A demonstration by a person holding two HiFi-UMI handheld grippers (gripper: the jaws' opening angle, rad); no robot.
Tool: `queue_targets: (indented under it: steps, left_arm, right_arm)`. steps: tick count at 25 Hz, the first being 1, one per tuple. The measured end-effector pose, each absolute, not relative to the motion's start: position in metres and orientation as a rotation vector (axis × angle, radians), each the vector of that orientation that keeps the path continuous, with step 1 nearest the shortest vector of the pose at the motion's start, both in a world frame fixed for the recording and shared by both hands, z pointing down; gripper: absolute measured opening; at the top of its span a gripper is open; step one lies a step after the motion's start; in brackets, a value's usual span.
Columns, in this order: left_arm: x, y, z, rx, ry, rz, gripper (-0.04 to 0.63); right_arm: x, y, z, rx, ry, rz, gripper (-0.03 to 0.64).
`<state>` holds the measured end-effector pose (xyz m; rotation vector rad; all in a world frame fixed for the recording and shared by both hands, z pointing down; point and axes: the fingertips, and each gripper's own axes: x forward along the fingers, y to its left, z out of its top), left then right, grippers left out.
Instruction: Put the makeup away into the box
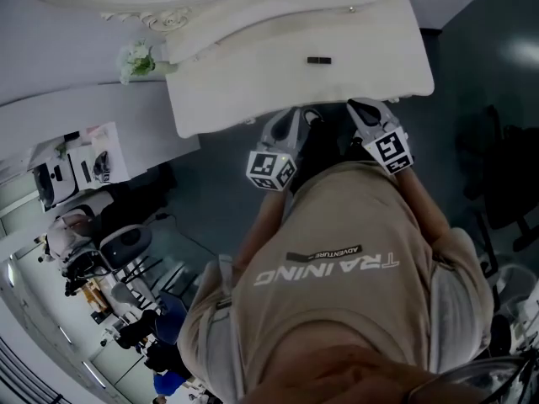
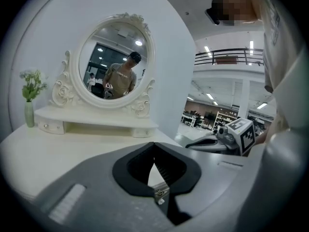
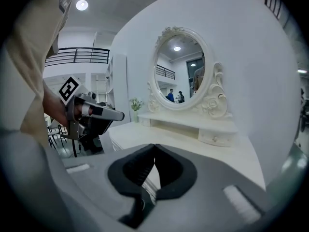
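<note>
In the head view a white dressing table (image 1: 253, 74) fills the top, and one small dark oblong thing (image 1: 318, 60) lies on it. No box shows in any view. My left gripper (image 1: 305, 118) and right gripper (image 1: 360, 108) hang side by side at the table's near edge, in front of my beige shirt. Along its own jaws, the left gripper (image 2: 154, 149) is shut with nothing between the pads. The right gripper (image 3: 154, 151) is likewise shut and empty. Each gripper view catches the other gripper: the right gripper (image 2: 227, 137) and the left gripper (image 3: 91, 112).
An oval mirror (image 2: 116, 62) in an ornate white frame stands on a low shelf with small drawers (image 3: 212, 137) at the back of the table. A vase of flowers (image 2: 30, 98) stands at the table's left end. A dark chair (image 1: 505, 175) and an office area (image 1: 93, 251) lie beyond.
</note>
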<state>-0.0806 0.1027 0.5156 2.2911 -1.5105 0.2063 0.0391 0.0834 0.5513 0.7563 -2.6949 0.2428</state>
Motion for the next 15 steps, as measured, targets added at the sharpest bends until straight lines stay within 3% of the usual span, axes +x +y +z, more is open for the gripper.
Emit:
queue_targets:
  steps: [15]
  left_arm:
    - [-0.139,-0.014,0.52,2.43,-1.333,0.254,-0.002]
  right_arm:
    - [-0.019,-0.018,0.543,0.924,-2.6,0.303,0.005]
